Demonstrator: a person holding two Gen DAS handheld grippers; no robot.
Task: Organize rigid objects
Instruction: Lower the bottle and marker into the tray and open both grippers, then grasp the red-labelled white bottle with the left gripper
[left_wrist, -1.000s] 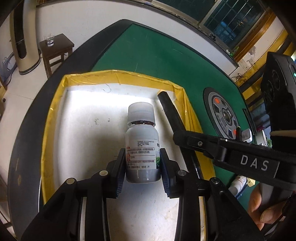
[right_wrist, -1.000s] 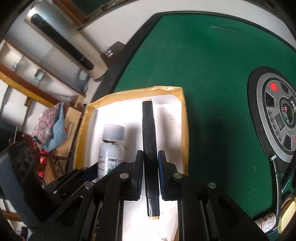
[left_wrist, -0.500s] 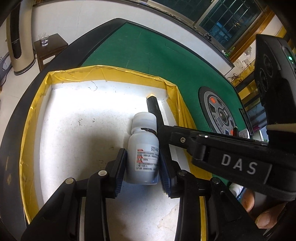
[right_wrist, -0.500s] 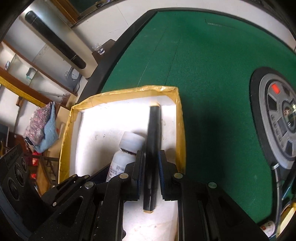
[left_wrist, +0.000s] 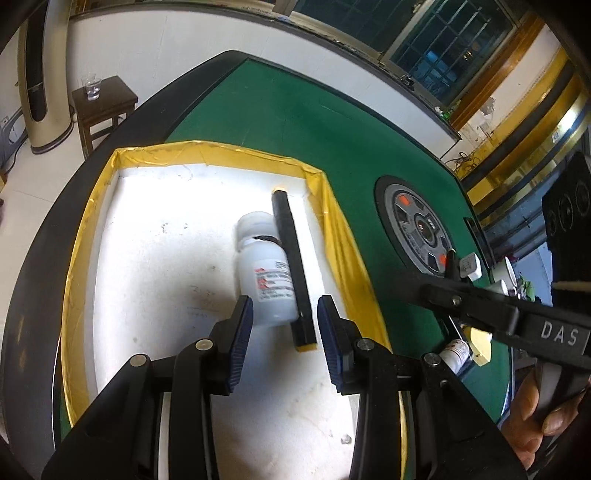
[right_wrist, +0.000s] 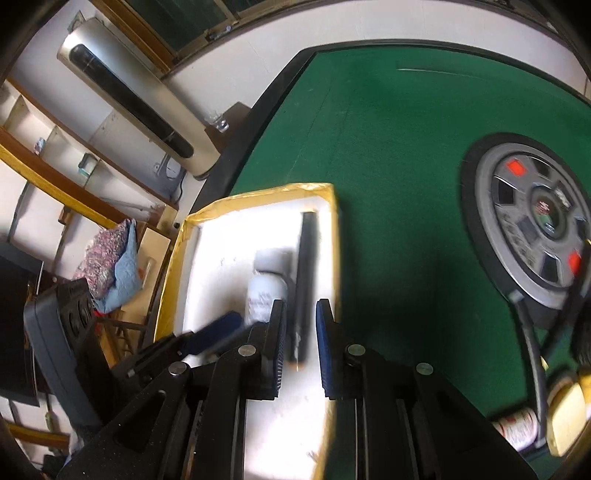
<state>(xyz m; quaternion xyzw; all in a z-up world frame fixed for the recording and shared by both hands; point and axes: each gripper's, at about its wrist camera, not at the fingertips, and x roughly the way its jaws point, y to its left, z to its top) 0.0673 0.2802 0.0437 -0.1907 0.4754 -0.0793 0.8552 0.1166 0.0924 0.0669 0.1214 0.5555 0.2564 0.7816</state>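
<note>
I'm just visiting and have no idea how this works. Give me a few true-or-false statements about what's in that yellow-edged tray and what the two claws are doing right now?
1. The white bottle lies on its side in the tray. True.
2. The black bar lies on the green table, outside the tray. False: it lies inside the tray, right beside the bottle.
3. The left claw is open and holds nothing. True.
4. The right claw is clamped on the bottle. False: it is open, with the bar's near end lying between its fingers.
5. A second small bottle sits outside the tray. True.
</note>
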